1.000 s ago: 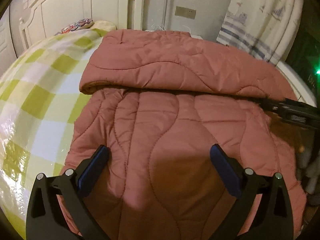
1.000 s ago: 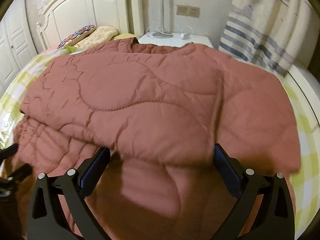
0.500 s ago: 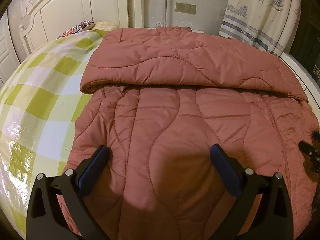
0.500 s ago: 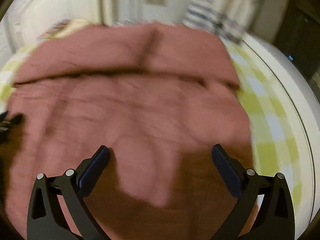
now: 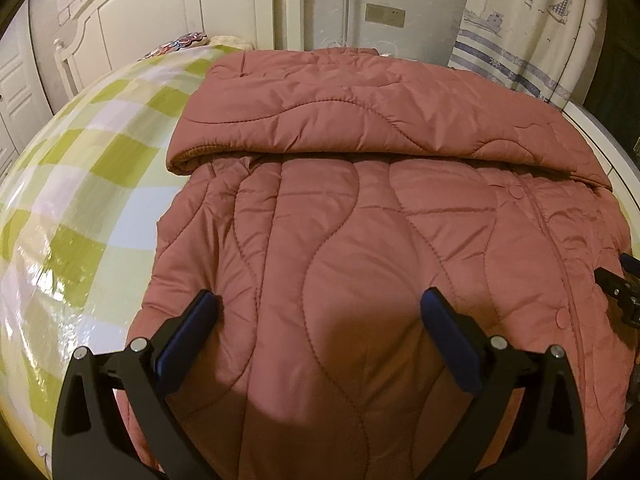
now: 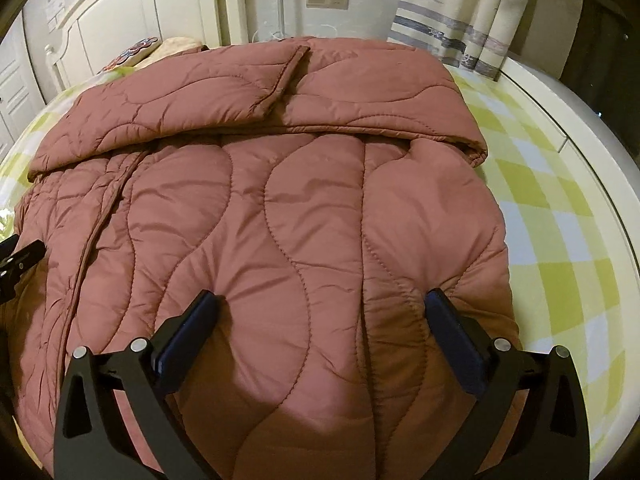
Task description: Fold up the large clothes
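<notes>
Nearest to the left wrist camera, the left gripper (image 5: 318, 312) has its two blue-padded fingers spread wide, with nothing between them; it hangs over the near part of the quilted coat (image 5: 360, 248). In the right wrist view, the right gripper (image 6: 320, 312) is spread wide in the same way and holds nothing, and it hangs over the near right part of the coat (image 6: 280, 220). Whether the pads touch the fabric, I cannot tell.

The coat is dusty pink, with wavy stitch lines, and it lies flat on the bed sheet (image 5: 80, 184), which has green and white checks. A front seam with round snaps runs along the coat between the two grippers. At the far end, one padded part is folded over and lies across the body of the coat, and its ribbed cuff points to the left side.

Behind the coat there is a patterned pillow (image 5: 176, 44) near the white headboard (image 5: 160, 12). Further right are a wall socket (image 5: 385, 15) and a curtain (image 5: 532, 24) with blue stripes and small boats.
</notes>
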Tool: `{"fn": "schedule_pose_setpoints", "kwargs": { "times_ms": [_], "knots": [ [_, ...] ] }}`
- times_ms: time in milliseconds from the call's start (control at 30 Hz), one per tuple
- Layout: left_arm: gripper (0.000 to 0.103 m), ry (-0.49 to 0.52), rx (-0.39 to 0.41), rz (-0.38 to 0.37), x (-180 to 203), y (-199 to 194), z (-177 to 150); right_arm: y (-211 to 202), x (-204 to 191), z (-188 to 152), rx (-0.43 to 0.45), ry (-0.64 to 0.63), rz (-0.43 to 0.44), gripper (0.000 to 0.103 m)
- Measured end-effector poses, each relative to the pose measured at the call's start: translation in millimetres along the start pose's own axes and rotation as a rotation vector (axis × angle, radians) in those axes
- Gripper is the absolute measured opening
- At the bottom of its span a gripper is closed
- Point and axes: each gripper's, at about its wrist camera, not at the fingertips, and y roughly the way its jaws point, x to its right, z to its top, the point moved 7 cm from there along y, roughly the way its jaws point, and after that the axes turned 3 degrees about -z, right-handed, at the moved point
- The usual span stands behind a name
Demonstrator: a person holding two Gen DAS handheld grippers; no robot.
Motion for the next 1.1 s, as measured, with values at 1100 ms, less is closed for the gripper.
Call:
{"fn": "schedule_pose_setpoints", "kwargs": {
  "times_ms": [1100],
  "knots": [
    [0.101,0.07,-0.005,0.02,36.6,30.6,42.9,-14.5,-62.1,40.0,0.136,-0.045,0.055,0.096]
  ]
}}
